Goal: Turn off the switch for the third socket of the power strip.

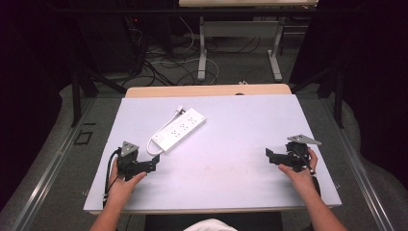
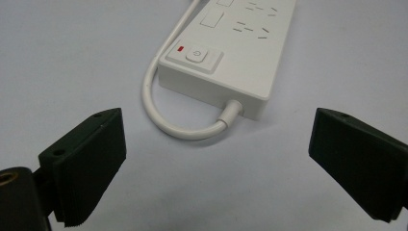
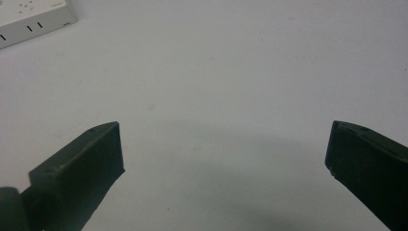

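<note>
Power strip [image 1: 179,129]: one white unit, lying flat and diagonal on the left-centre of the white table [image 1: 231,159], its switch end turned toward the left gripper, probably so that this end is the first part within reach.

Switch [image 2: 196,55]: one rocker with a small red mark beside it, sitting at the near end of the strip in the left gripper view and facing up, so it is lying open to a press from above.

Cord [image 2: 163,113]: one short white lead, leaving the near end face of the strip and curling round its side; the loop is resting on the table between the strip and the left gripper.

Left gripper [image 1: 155,163]: one, held low over the table by the left hand [image 1: 122,185], jaws standing wide apart with nothing between them; it is pointing at the switch end and stopping just short of the cord, which reads as a lined-up approach.

Right gripper [image 1: 268,155]: one, held by the right hand [image 1: 300,173] near the right edge, jaws likewise spread and empty; it is waiting well apart from the strip, with one corner of the strip showing far off in its own view.

Sockets: several rows along the strip's top face, too small to count reliably.

Plugs inserted: none visible in the sockets.
</note>
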A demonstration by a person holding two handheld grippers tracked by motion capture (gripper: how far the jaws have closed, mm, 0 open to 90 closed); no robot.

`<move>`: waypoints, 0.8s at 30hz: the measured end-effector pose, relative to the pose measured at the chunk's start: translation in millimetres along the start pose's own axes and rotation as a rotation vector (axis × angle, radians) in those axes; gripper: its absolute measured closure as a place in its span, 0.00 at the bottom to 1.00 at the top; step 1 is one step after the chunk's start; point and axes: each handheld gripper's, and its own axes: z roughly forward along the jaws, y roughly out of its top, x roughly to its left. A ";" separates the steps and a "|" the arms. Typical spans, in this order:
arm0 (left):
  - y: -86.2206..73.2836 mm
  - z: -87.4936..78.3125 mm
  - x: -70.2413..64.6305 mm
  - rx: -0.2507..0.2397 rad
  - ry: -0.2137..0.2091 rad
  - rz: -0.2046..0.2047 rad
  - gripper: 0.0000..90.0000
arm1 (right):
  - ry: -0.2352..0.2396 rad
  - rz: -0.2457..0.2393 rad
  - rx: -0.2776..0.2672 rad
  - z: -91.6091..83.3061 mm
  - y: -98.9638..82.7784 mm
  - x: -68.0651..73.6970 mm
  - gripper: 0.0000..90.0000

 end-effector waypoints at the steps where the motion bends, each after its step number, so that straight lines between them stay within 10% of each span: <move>1: 0.3 -0.2 -0.2 -0.001 0.001 0.002 0.07 | 0.003 -0.006 -0.006 1.0 -0.9 0.1 0.00; 24: 3.1 -6.0 -10.4 -0.013 0.002 0.040 0.18 | 0.002 -0.021 -0.016 -0.7 -2.1 8.0 0.00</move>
